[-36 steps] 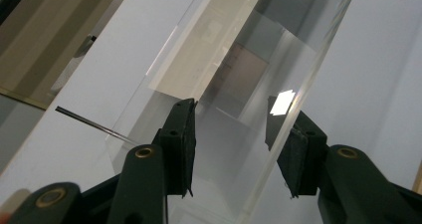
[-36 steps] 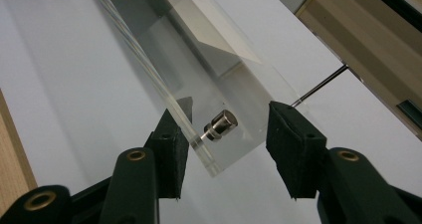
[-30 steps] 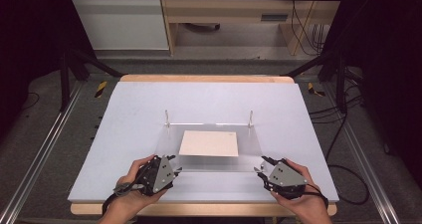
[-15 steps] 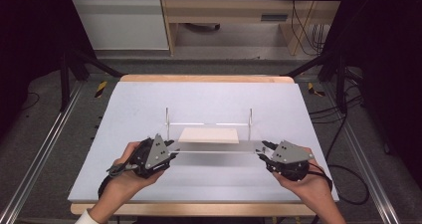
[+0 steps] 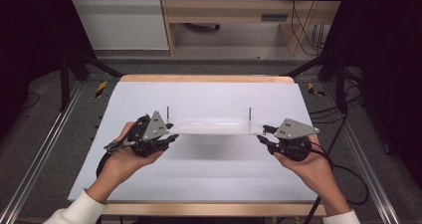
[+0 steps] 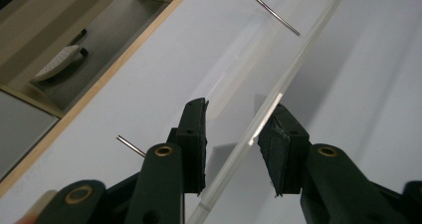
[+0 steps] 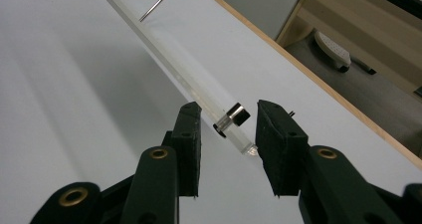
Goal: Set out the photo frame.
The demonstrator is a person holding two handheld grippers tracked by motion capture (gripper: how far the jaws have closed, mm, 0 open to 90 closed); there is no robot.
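We see a clear plate (image 5: 211, 126), thin and see-through, held up above the white surface (image 5: 209, 174) between the two hands, edge-on to the high view so that it reads as a pale strip. Two thin metal pins (image 5: 168, 113) stand up from it, one near each end. A soft shadow lies on the surface below it.

In the left gripper view the plate's edge (image 6: 259, 119) runs up between the two black jaws, which stand apart on either side of it; a gap shows at each pad, so the left tongs (image 6: 238, 144) are released around the plate rather than pressing it. One pin (image 6: 130, 145) pokes out just beside the left jaw and another (image 6: 271, 11) shows farther along.

In the right gripper view the plate's end (image 7: 199, 89) comes down between the jaws, with a small metal cylinder (image 7: 233, 117) fixed at its corner. The right tongs (image 7: 228, 144) are likewise spread, their pads not closed on the plate.

From above, the left tongs (image 5: 169, 139) sit in the person's left hand (image 5: 124, 154) at the plate's left end, and the right tongs (image 5: 263, 137) in the right hand (image 5: 308, 167) at its right end. White sleeves (image 5: 74, 211) enter from the bottom. Beyond the surface's wooden far edge (image 5: 204, 78) stand a cabinet (image 5: 119, 20) and a wooden desk (image 5: 239, 10), with cables (image 5: 303, 30) hanging beside it.
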